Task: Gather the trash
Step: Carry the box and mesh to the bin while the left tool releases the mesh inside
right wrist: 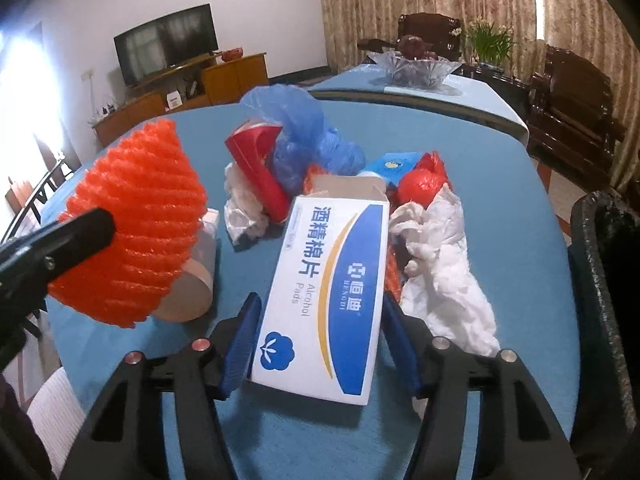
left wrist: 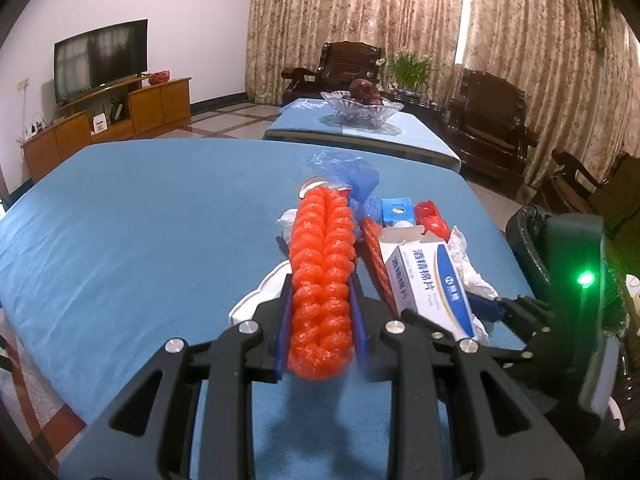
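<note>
Left wrist view shows our left gripper (left wrist: 320,320) clamped on an orange foam net (left wrist: 322,276), its blue pads pressing both sides so the soft mesh bulges out lengthwise between them. We judge the net is held clear of the table (left wrist: 120,220), ready to carry to the bin (left wrist: 532,240), whose dark rim shows at the right edge beside the table.

Further right, our right gripper (right wrist: 320,344) has its fingers (right wrist: 240,344) closed on the white and blue alcohol pad box (right wrist: 320,296), gripping it across its width. The box's flap stands open at the far end, so we take it for an empty carton and part of the trash. We grip it by the long sides, probably because the thin card would crush if taken by the open end.

Behind the box the rest of the trash lies in a heap: crumpled tissue (right wrist: 440,268), a blue bag (right wrist: 304,136), a red packet (right wrist: 256,164), a red bag (right wrist: 424,184) and a small blue carton (right wrist: 394,165), all touching or overlapping.

A blue cloth covers the table. Beyond it stands a second blue-topped table with a glass fruit bowl (left wrist: 362,110). A television (left wrist: 100,58) on a wooden cabinet sits at the left wall, patterned curtains (left wrist: 500,40) and dark wooden chairs (left wrist: 486,120) fill the far side.
</note>
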Action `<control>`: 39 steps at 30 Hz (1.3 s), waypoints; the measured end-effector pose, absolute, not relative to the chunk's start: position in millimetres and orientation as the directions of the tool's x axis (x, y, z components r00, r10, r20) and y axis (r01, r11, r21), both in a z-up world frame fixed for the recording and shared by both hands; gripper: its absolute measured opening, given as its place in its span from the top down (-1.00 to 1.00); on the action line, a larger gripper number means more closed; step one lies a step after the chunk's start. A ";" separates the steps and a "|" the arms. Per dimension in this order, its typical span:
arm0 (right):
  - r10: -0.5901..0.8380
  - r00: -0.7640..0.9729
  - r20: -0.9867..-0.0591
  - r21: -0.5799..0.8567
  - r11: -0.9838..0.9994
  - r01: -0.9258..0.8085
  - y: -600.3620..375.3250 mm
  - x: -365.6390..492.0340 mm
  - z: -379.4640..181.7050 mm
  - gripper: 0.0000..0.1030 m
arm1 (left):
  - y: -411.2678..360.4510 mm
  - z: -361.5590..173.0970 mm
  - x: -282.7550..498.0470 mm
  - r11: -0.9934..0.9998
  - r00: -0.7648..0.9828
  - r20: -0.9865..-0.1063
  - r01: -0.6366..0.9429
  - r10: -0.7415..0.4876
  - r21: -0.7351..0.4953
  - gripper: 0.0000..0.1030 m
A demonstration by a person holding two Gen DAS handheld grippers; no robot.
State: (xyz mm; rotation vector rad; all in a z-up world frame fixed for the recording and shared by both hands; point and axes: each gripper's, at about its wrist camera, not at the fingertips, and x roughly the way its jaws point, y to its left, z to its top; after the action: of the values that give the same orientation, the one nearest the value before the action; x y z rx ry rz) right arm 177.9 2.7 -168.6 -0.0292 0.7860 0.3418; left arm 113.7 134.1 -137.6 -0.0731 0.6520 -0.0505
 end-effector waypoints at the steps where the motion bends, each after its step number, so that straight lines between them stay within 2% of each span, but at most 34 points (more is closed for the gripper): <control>1: 0.290 0.665 -0.688 0.096 0.945 -0.314 0.4 175.4 -164.3 -0.12 | 134.0 -137.4 114.0 0.996 0.794 -0.604 0.024 -0.071 -0.085 0.52; 13: 0.295 0.774 -0.560 0.128 0.954 -0.271 -50.4 153.7 -90.8 -0.11 | 107.1 -119.2 111.5 0.992 0.813 -0.570 0.087 -0.121 -0.086 0.53; 21: 0.200 0.843 -0.500 0.120 0.980 -0.161 -112.4 140.3 -55.8 -0.11 | 49.5 -93.3 122.4 0.969 0.821 -0.515 0.216 -0.246 -0.118 0.53; 30: 0.032 0.876 -0.482 0.092 0.996 0.014 -197.1 131.4 -41.8 -0.11 | -41.6 -83.5 142.9 0.918 0.786 -0.481 0.374 -0.389 -0.132 0.53; 39: -0.118 0.854 -0.507 0.078 0.980 0.182 -285.9 135.9 -56.5 -0.11 | -138.6 -91.0 167.3 0.849 0.712 -0.480 0.505 -0.513 -0.158 0.53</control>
State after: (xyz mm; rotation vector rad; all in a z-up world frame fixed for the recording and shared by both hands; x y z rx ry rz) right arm 135.9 -285.9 -56.5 0.1245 0.5246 -0.1580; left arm 167.3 -138.6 -91.0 -0.0156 0.5363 -0.5638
